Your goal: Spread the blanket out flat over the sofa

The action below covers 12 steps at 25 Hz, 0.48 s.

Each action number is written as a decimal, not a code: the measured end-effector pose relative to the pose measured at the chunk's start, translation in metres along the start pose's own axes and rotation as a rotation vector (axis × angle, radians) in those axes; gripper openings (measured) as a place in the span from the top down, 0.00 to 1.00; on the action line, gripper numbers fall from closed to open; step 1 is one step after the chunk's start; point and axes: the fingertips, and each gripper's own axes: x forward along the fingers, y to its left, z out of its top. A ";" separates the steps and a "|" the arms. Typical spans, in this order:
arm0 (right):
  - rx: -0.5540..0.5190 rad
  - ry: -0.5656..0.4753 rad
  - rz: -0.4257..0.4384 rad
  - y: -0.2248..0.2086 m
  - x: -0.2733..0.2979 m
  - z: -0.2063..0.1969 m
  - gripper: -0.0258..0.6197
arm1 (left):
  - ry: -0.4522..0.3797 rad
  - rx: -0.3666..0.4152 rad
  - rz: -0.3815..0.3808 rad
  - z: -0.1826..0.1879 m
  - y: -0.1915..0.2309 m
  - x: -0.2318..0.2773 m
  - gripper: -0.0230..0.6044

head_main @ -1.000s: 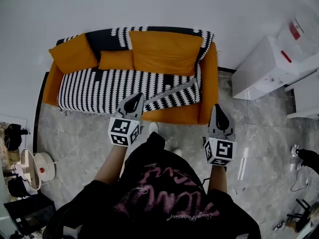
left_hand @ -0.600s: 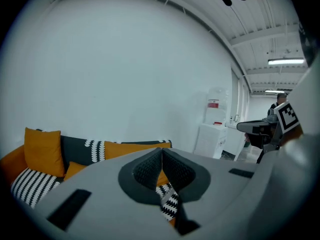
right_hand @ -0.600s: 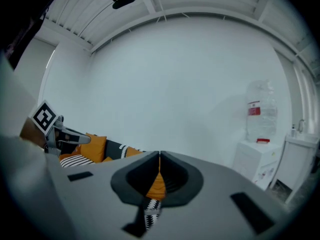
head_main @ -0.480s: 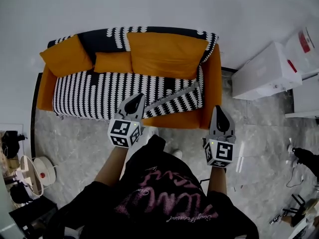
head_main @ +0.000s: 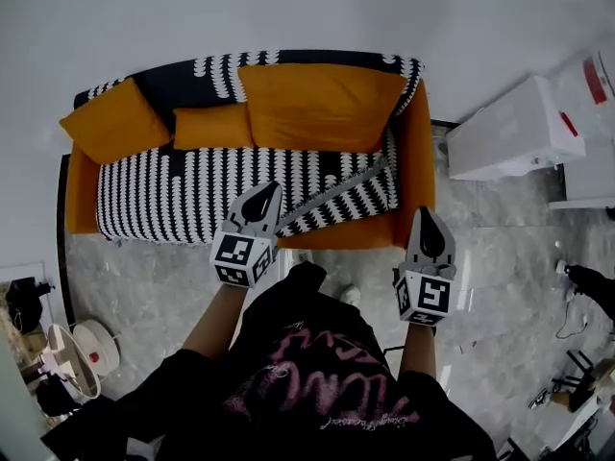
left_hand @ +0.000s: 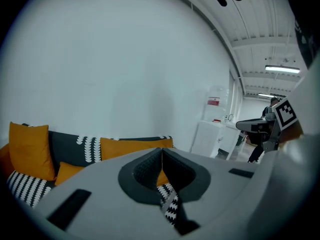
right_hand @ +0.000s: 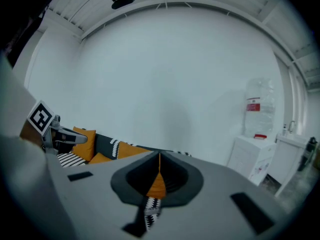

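An orange sofa (head_main: 411, 152) stands against the white wall. A black-and-white patterned blanket (head_main: 192, 188) covers its seat and runs up over the backrest. One grey-edged corner (head_main: 338, 188) lies folded across the seat at the right. Three orange cushions (head_main: 322, 104) lean on the backrest. My left gripper (head_main: 261, 198) hovers in the air in front of the seat's front edge, shut and empty. My right gripper (head_main: 426, 224) hangs shut and empty before the sofa's right arm. The shut left jaws (left_hand: 161, 156) and the shut right jaws (right_hand: 159, 161) both face the sofa (left_hand: 30, 154), clear of the blanket.
White cabinets (head_main: 514, 133) and a water dispenser (right_hand: 260, 119) stand to the right of the sofa. A small round stand with objects (head_main: 82, 349) sits on the marble floor at the lower left. Cables and dark gear (head_main: 586, 291) lie at the far right.
The sofa has drifted left and a little lower in the head view and looks slightly larger. Both grippers keep the same pose, shut and empty.
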 end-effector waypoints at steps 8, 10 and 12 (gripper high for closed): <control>0.004 0.013 -0.068 0.003 0.005 0.002 0.93 | 0.012 0.003 -0.065 0.004 0.011 0.022 0.95; 0.007 0.015 -0.084 0.000 0.001 0.002 0.93 | 0.014 0.008 -0.086 0.005 0.007 0.025 0.95; 0.010 0.012 -0.096 -0.003 -0.001 0.004 0.93 | 0.019 0.017 -0.102 0.005 0.002 0.026 0.94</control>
